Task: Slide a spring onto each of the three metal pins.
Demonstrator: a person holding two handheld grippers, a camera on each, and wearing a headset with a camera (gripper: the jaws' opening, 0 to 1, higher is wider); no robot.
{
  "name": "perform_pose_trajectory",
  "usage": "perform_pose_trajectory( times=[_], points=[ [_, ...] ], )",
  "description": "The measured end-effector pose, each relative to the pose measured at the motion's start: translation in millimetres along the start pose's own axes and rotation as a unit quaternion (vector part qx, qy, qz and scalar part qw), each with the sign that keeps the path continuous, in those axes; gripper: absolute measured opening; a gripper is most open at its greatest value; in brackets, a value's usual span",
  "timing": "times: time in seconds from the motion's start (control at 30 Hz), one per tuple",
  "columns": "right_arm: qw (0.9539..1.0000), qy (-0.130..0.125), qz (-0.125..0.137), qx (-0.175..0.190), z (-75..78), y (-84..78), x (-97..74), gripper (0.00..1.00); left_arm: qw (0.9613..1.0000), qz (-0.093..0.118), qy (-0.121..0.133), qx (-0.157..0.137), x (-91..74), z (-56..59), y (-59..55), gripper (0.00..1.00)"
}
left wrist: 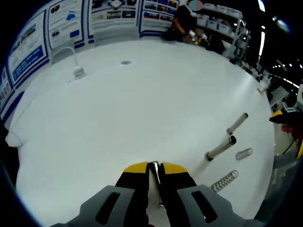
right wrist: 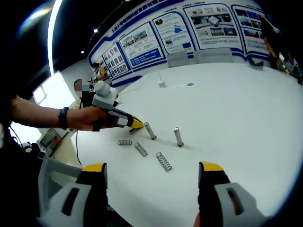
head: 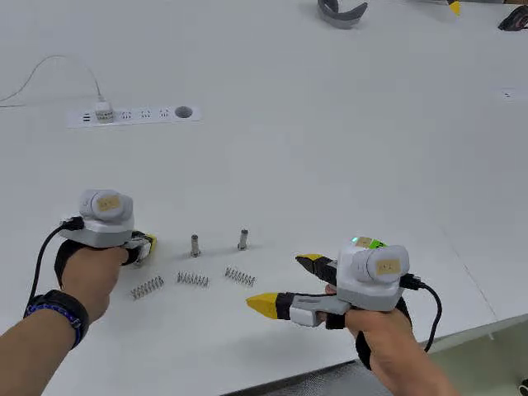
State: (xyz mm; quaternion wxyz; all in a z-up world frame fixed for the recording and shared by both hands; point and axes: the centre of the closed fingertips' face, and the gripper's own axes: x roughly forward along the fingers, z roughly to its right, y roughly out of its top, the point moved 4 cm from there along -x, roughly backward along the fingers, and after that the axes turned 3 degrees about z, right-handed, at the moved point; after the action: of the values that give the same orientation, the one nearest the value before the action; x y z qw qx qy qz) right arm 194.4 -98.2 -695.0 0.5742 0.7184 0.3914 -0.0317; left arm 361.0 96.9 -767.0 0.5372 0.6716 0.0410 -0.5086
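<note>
Two metal pins stand upright on the white table, one (head: 195,245) left of the other (head: 243,239); they also show in the left gripper view (left wrist: 220,149) (left wrist: 236,124). Three springs lie in a row just in front of them (head: 147,287) (head: 193,280) (head: 240,276). My left gripper (head: 144,246) rests on the table left of the pins, its yellow jaws shut on a thin metal pin (left wrist: 154,176). My right gripper (head: 285,282) hovers right of the springs, open and holding nothing (right wrist: 152,168).
A white power strip (head: 132,115) with a plugged-in cable lies at the far left. A dark object (head: 342,12) sits at the far edge. The table's front edge (head: 462,334) runs close behind my right hand.
</note>
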Motion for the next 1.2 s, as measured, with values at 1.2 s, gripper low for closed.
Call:
perform_pose_trajectory(
  times=[1.2],
  points=[
    [0.9999,-0.009,0.005,0.006,1.7,0.7,-6.3,0.81,0.9999,-0.004,0.003,0.014,-16.3,3.7,-3.3,0.07]
  ],
)
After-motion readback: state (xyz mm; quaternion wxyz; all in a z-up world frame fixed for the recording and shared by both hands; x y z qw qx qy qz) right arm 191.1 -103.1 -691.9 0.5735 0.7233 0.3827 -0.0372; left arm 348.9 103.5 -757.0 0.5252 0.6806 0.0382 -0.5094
